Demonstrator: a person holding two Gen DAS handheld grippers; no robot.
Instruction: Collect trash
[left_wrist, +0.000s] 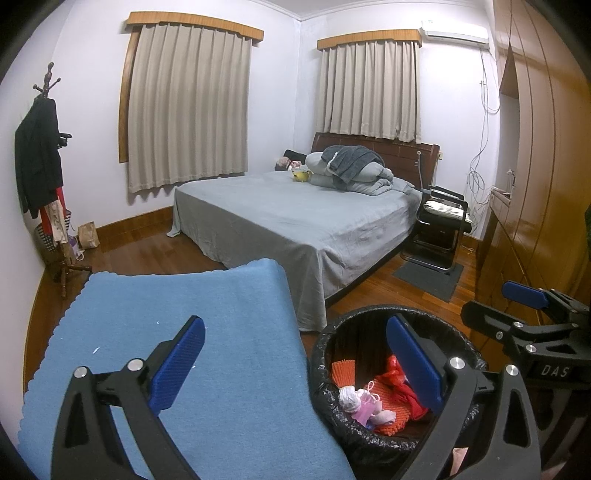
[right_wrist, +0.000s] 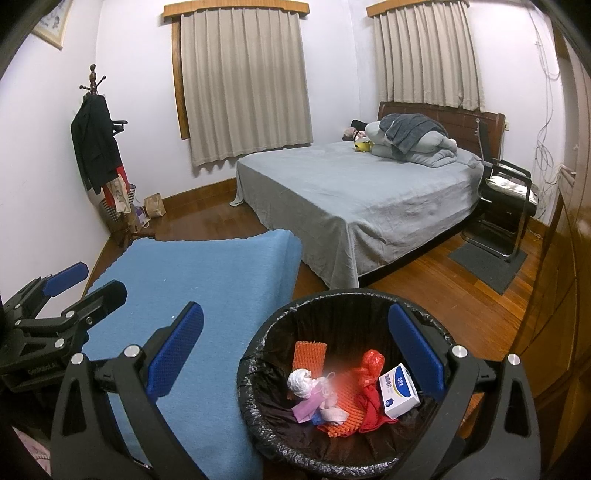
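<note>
A round bin with a black liner (right_wrist: 266, 328) (left_wrist: 325, 343) stands on the floor beside a table under a blue cloth (right_wrist: 207, 280) (left_wrist: 192, 295). In the bin lie orange mesh foam (right_wrist: 309, 353), a red plastic bag (right_wrist: 371, 363), a crumpled white paper ball (right_wrist: 301, 382), pink scraps (right_wrist: 308, 408) and a white and blue box (right_wrist: 399, 390). My right gripper (right_wrist: 295, 354) hangs open above the bin's left rim with nothing in it. My left gripper (left_wrist: 295, 362) is open and empty, over the cloth's right edge. Each gripper shows in the other's view, the left gripper (right_wrist: 85, 280) and the right gripper (left_wrist: 517, 299).
A bed with a grey sheet (right_wrist: 351, 192) and piled bedding fills the room's middle. A black chair (right_wrist: 506, 188) and a grey mat (right_wrist: 487, 262) are right of it. A coat stand with clothes (right_wrist: 98, 147) is in the left corner, a wooden wardrobe (left_wrist: 535, 184) at right.
</note>
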